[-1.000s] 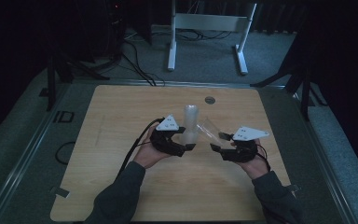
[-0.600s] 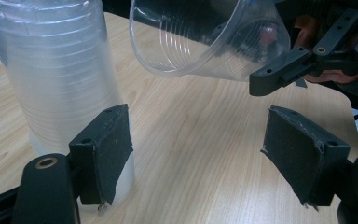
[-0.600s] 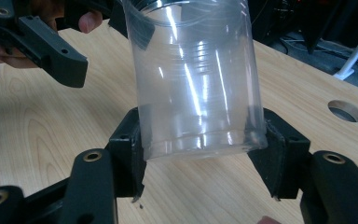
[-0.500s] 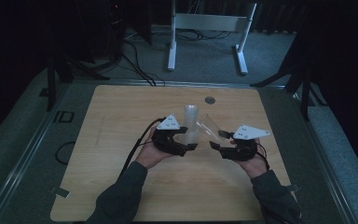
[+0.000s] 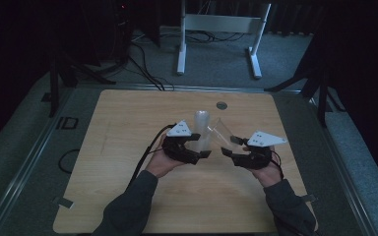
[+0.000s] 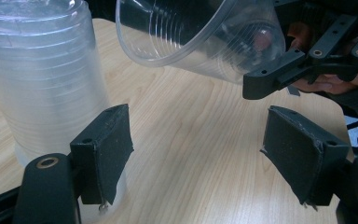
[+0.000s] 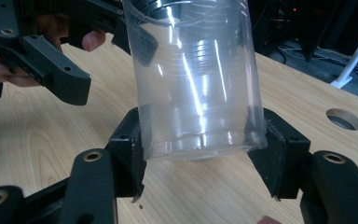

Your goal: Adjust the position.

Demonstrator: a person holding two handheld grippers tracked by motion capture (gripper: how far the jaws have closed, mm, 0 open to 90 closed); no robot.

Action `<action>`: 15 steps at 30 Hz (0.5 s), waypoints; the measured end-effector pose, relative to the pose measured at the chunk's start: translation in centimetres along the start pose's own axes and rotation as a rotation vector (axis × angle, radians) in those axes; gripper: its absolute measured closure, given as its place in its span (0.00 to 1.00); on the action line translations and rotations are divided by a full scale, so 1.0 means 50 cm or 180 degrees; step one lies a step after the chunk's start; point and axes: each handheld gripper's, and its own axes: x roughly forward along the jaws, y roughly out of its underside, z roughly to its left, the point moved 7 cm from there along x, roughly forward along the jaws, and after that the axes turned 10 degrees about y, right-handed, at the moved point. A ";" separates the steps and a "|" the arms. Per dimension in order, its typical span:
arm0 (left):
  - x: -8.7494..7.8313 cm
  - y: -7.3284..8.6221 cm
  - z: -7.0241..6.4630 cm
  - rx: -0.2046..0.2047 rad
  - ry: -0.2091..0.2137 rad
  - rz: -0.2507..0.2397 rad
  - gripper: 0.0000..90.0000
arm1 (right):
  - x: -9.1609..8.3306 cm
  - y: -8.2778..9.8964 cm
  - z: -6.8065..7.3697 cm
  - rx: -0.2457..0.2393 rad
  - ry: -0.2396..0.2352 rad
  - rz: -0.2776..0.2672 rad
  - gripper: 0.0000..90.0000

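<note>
Gripping a clear plastic cup (image 7: 198, 84) near its base, the right claw (image 7: 200, 154) holds it tilted above the wooden table (image 5: 128, 118). The left claw (image 6: 196, 149) stands apart, with one pad just beside a stack of clear cups (image 6: 42, 84) standing upright on the table.

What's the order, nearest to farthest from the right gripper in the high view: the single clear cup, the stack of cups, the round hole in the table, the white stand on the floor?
1. Single clear cup: clamped in the right gripper, tilted toward the stack.
2. Stack of cups: upright, just left, by the left gripper.
3. Round hole: near the table's far edge.
4. White stand: on the floor beyond the table.
</note>
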 end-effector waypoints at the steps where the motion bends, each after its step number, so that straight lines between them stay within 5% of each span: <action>1: 0.000 -0.001 0.000 -0.0014 0.0014 -0.0013 0.26 | 0.000 -0.001 0.000 0.0002 -0.0002 -0.0008 0.47; 15: 0.009 -0.012 -0.006 -0.0103 0.0085 -0.0164 0.26 | 0.001 -0.008 0.007 0.0037 -0.0027 -0.0083 0.47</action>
